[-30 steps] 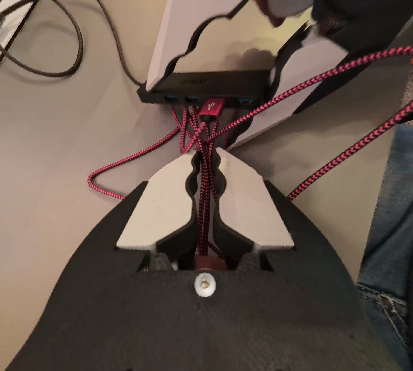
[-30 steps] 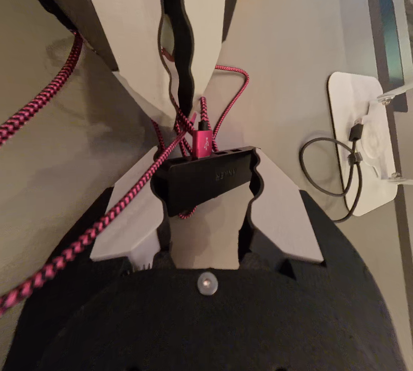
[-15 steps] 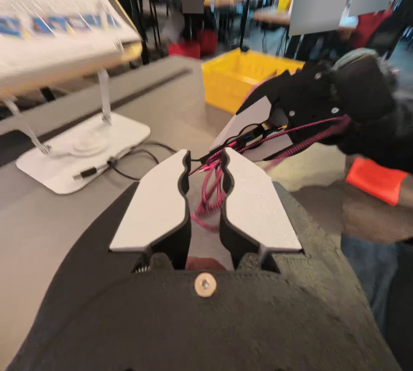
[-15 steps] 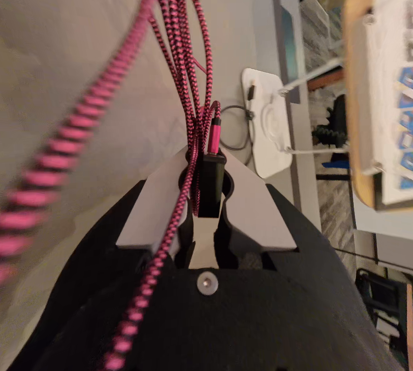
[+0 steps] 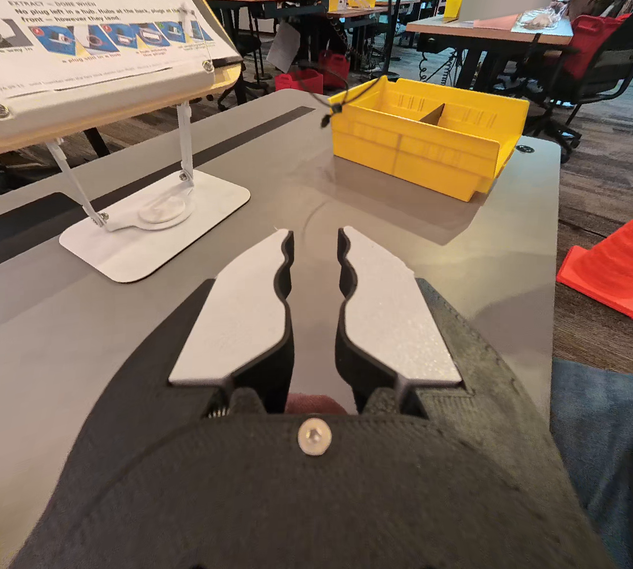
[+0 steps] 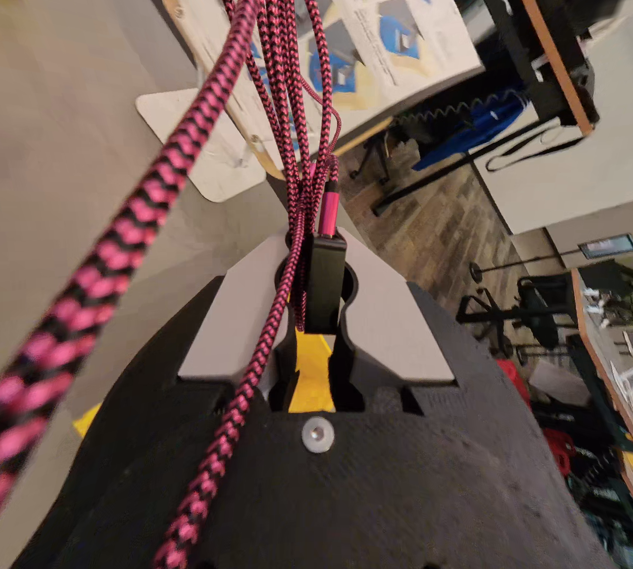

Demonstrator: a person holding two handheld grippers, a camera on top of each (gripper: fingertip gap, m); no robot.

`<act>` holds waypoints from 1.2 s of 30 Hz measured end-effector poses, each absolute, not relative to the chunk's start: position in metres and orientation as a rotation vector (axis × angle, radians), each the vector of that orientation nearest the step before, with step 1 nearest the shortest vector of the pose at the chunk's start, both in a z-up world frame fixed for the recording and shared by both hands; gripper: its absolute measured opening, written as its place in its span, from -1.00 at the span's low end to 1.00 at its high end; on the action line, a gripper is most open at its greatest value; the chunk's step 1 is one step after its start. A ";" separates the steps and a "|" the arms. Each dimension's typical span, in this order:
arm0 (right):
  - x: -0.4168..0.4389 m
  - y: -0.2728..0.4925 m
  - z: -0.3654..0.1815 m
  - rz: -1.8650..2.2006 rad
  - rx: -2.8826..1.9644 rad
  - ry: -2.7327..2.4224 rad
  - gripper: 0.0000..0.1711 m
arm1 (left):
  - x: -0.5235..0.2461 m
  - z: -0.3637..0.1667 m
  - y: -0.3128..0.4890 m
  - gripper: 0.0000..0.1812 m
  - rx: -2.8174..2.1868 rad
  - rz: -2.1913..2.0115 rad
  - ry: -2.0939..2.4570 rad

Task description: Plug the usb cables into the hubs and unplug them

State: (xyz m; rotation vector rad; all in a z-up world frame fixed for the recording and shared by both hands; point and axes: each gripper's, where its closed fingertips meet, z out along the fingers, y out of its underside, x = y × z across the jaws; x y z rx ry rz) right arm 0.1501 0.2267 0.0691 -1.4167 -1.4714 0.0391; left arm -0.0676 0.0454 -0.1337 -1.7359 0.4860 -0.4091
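Spreading across both views, the flat grey desk (image 5: 445, 261) carries one yellow plastic bin (image 5: 428, 141) with a dark divider splitting it into two compartments, and one white stand (image 5: 154, 230) whose thin arms hold up a tilted board covered with a printed instruction sheet (image 5: 102, 4).

One pair of left tongs (image 5: 315, 234), light grey fingers on a black body, hangs above the bare desk with its fingers spread a little apart and nothing between them; no hub or cable shows in that view, and the bin lies well ahead to the right.

One pair of right tongs (image 6: 317, 237) is pinching one slim black rectangular USB hub (image 6: 325, 285), which stands end-on in the rounded notch between the fingers, with its ported end pointing away from the camera. One metallic pink USB plug (image 6: 329, 211) sits in that end. Braided pink-and-black cables (image 6: 284, 73) run away from the hub in a bundle; several strands show, but I cannot count them apart. One thick strand (image 6: 164, 175) crosses the left finger and passes close by the camera, and some strands pass through the notch just beside the hub.
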 end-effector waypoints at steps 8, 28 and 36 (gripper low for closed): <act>0.219 0.258 0.094 0.030 -1.642 -1.408 -0.82 | -0.064 -0.155 0.052 -0.74 -1.791 -0.414 0.497; 0.269 0.366 -0.167 0.484 -2.307 -1.199 -0.82 | -0.058 -0.196 0.061 -0.69 -1.906 -0.418 0.532; 0.287 0.378 -0.222 0.173 -2.425 -1.292 -0.84 | -0.056 -0.206 0.063 -0.68 -1.930 -0.410 0.550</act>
